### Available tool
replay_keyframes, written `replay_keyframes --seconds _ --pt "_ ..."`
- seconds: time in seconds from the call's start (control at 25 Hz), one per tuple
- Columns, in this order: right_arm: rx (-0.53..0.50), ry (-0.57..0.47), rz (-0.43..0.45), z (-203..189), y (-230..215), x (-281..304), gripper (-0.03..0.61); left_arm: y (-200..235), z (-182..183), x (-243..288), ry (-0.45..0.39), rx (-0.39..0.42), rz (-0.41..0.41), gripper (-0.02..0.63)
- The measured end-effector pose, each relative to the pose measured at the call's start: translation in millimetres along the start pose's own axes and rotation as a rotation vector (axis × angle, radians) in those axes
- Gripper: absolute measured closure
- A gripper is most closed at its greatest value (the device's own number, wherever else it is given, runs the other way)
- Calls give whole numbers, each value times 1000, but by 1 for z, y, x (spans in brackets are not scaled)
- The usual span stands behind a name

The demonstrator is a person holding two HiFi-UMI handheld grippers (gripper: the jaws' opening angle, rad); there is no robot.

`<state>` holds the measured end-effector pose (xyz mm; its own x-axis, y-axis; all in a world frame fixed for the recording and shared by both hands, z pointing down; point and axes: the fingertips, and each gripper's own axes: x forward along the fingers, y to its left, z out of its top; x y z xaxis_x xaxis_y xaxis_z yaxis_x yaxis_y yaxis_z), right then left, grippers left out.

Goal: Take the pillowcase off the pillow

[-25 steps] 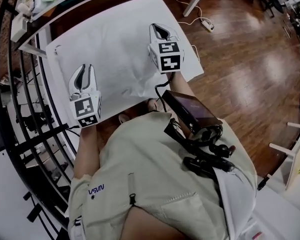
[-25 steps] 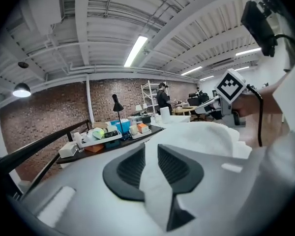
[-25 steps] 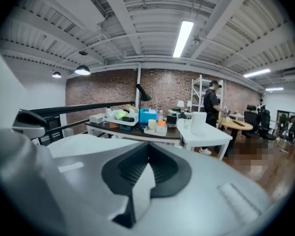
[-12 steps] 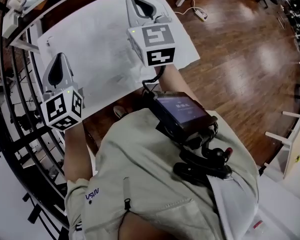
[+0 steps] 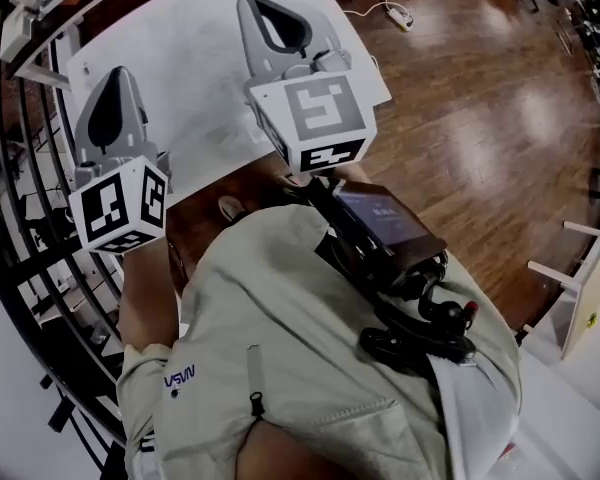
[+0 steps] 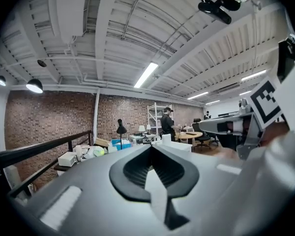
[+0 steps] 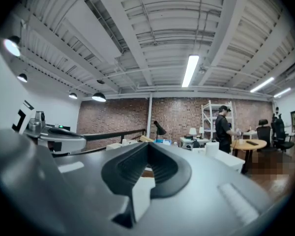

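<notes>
The white pillow in its pillowcase (image 5: pixel 195 78) lies flat on the white table (image 5: pixel 365 63) in the head view, hard to tell from the tabletop. Both grippers are raised well above it and held close to my chest, touching nothing. My left gripper (image 5: pixel 115 73) is at the left; its jaws are closing to a shut tip with nothing between them. My right gripper (image 5: pixel 252 0) is shut and empty. Both gripper views look level across the room, with the left gripper (image 6: pixel 151 146) and the right gripper (image 7: pixel 148 144) showing meeting tips and no cloth.
A black railing (image 5: pixel 20 168) runs along the left of the table. A cluttered shelf (image 5: pixel 25 3) stands at the back left. Wooden floor (image 5: pixel 480 118) with a power strip (image 5: pixel 400 16) lies to the right. A person (image 6: pixel 166 124) stands by far shelving.
Both grippers rose off the pillow and came back toward my chest. The left jaws, slightly apart before, have come together. The right jaws stayed shut.
</notes>
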<state>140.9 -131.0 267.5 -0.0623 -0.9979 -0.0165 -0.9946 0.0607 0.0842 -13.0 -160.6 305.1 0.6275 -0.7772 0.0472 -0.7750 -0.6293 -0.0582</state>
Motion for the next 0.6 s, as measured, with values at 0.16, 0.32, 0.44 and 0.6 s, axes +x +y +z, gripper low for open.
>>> replay_keyframes --seconds 0.16,0.32,0.44,0.6 --pt "31 6 69 -12 -7 -19 575 -28 -2 -2 30 14 46 612" --pt "57 57 63 -41 -36 -33 575 -56 -18 1 65 -15 61 612" --pt "81 76 74 -62 -43 -32 575 -66 -34 -3 89 -24 87 612" --pt "72 71 96 -77 -41 -18 575 -62 -53 1 109 -28 112 612"
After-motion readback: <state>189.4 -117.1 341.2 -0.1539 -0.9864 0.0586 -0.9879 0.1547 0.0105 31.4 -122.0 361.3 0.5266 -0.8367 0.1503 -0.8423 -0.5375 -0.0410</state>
